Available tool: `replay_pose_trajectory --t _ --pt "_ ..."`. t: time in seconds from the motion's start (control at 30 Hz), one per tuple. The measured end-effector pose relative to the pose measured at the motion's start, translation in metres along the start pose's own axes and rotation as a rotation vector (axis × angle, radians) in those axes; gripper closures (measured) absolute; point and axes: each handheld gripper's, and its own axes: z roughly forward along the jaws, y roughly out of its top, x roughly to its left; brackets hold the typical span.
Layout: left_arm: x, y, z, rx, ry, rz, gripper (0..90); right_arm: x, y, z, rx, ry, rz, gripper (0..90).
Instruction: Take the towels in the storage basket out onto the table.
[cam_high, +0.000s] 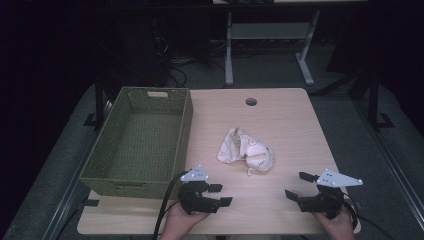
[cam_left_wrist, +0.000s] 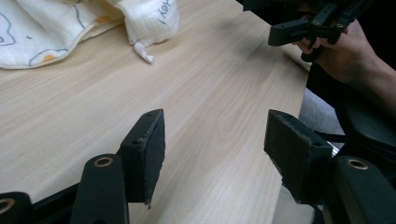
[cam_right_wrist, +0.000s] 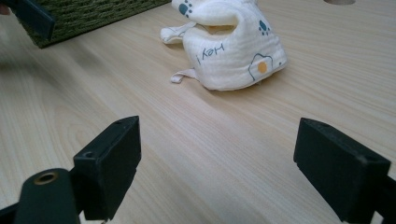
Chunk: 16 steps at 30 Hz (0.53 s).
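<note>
A dark room surrounded the pale wooden bench (cam_high: 280, 125). One crumpled cream cloth (cam_high: 245, 151) lay near the middle of the bench, its long axis running from far left to near right, a thin strap pointing toward the person. One green woven basket (cam_high: 186, 130) stood to its left. The left tongs (cam_high: 220, 195) and the right tongs (cam_high: 299, 185) both gaped wide and held nothing, near the front edge, well short of the cloth.

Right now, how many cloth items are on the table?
1: a crumpled cream printed cloth lies mid-table, right of the green basket and beyond both open hand-held grippers. The basket looks empty, though its near inner wall is hidden.
</note>
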Motion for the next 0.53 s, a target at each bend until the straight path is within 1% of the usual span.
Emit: replay_pose_trajectory --t 0.03,0.07,0.1,0.17,0.3,0.47,0.53 --pt "-0.0009 -0.0013 0.0005 0.002 -0.006 -0.005 37.9 0.0002 -0.0001 0.0000 -0.001 0.001 0.000 14.4" --pt "-0.0025 -0.0032 0.0011 0.010 -0.001 0.006 37.9 0.0005 -0.0003 -0.0004 -0.001 0.002 0.000 14.4" --pt "-0.0025 -0.0032 0.0011 0.010 -0.001 0.006 37.8 0.0006 -0.0003 -0.0007 -0.002 0.002 0.000 14.4" --pt "-0.0043 -0.0056 -0.0005 0.003 -0.017 0.003 37.5 0.0010 -0.0005 -0.0020 -0.003 0.002 0.001 14.4" --pt "-0.0067 -0.0053 -0.0027 -0.009 -0.016 0.010 37.5 0.0024 -0.0012 -0.0031 -0.002 0.004 0.000 14.4" --pt "-0.0073 -0.0050 -0.0039 -0.021 -0.017 0.004 37.3 0.0046 -0.0012 -0.0023 -0.002 0.014 -0.009 14.4" --pt "-0.0081 -0.0041 -0.0029 -0.018 -0.020 0.012 37.1 0.0050 -0.0011 -0.0021 -0.006 0.016 -0.015 14.4"
